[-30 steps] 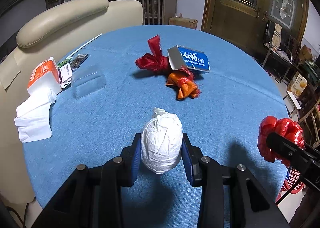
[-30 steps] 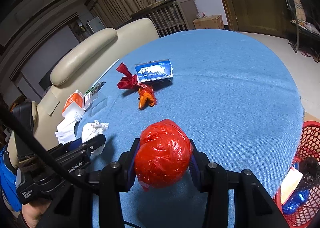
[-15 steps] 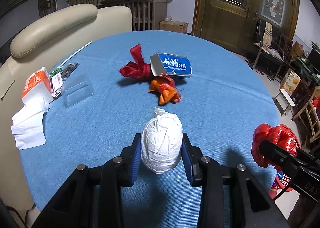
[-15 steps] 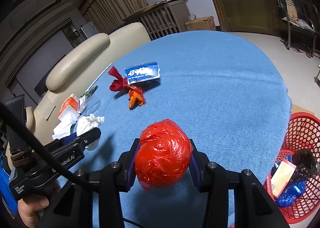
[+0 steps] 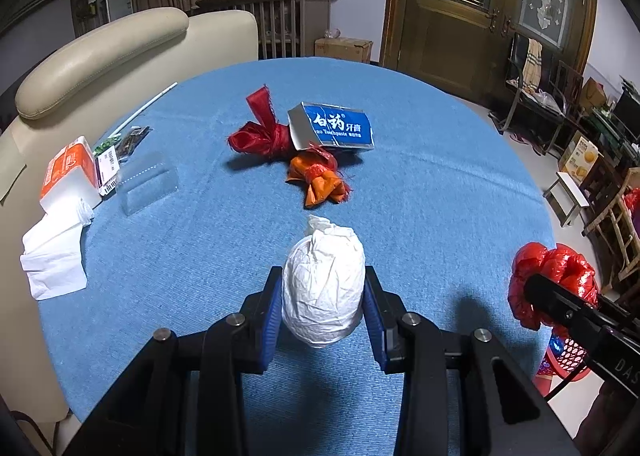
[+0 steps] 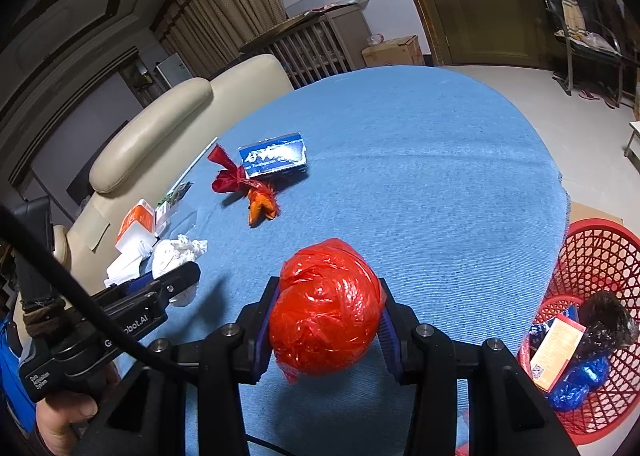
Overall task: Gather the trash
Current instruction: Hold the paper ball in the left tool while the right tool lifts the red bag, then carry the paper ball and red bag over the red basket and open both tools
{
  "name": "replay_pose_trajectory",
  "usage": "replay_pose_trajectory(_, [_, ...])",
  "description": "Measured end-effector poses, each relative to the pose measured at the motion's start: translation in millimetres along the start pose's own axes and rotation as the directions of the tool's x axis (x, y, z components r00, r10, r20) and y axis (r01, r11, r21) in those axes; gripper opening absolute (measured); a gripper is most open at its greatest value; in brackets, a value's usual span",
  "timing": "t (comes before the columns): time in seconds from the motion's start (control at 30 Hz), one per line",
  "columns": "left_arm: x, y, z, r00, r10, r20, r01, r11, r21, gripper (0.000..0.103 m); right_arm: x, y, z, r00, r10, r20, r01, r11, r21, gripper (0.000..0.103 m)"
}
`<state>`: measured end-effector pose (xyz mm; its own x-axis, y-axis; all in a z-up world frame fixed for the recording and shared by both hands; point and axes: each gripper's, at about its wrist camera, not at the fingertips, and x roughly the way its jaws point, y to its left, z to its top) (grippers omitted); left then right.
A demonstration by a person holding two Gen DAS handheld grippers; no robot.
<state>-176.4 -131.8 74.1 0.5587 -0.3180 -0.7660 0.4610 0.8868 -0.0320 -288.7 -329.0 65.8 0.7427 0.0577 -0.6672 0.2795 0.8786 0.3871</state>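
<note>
- We see a white paper ball (image 5: 323,288) clamped between the blue pads of the left gripper (image 5: 323,312), held above the near part of the blue table (image 5: 440,183).
- The right gripper (image 6: 325,320) is closed on a red plastic ball (image 6: 325,306), both pads pressed into its sides; it hangs over the table's near right edge.
- To the right of that edge, lower down, stands a red mesh basket (image 6: 600,252) — inside we make out a blue wrapper (image 6: 580,380), an orange-and-white carton (image 6: 554,350) and a dark bundle (image 6: 606,320).
- Farther out on the table lies a cluster of trash: a blue toothpaste box (image 5: 332,127), a knotted red bag (image 5: 260,135) touching its left end, and an orange bag (image 5: 320,179) just in front of the box.
- At the left edge we find an orange-and-white tissue pack (image 5: 68,171) with loose white tissues (image 5: 52,256) nearer to us, a clear plastic piece (image 5: 150,183) beside it, small wrappers (image 5: 124,143) and a thin white stick (image 5: 146,107) behind.
- A cream sofa (image 5: 100,55) backs the table on the left — wooden doors (image 5: 480,15) stand at the far right.
</note>
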Motion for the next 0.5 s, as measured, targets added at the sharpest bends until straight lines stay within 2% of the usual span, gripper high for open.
replay_pose_trajectory(0.5, [-1.4,-12.5,2.6,1.0,-0.023,0.012,0.023,1.0,0.021,0.039,-10.8,-7.9,0.7,0.999,-0.024,0.021,0.024,1.0,0.014,0.047])
